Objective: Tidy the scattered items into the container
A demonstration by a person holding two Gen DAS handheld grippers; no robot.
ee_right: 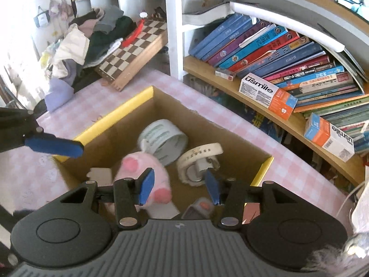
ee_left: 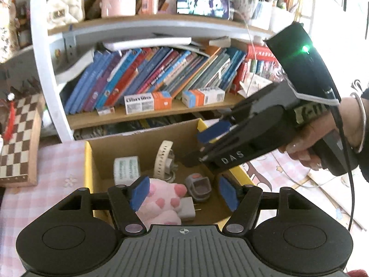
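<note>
Down inside the cardboard box (ee_left: 147,147), low in the middle of both wrist views, I see all the small things lying together: a pink plush toy (ee_left: 161,198), a white charger plug (ee_left: 188,209), a grey clip-like gadget (ee_left: 199,188), a white watch (ee_left: 164,161) and a white roll of tape (ee_left: 126,169). No loose item shows on the pink checked counter (ee_left: 53,166) around the box, though I cannot see all of it.

I judge the plush soft and light; it would squash, so I would pinch it across the body. The plug is stiff and smooth, best taken by its flat sides. The watch strap is bendy and could slip; the case is the surer hold. The tape roll looks light and rigid, good to grip across its wall.

Both sets of tongs stand wide and hold nothing. The left tongs (ee_left: 183,196) hang at the lower middle of the left view, with the plush and plug between their blue pads but deeper in the box, not touching as far as I can tell. The right tongs (ee_right: 180,185) hover over the box's near corner, the plush by the left pad, the watch just beyond the right one.
</note>
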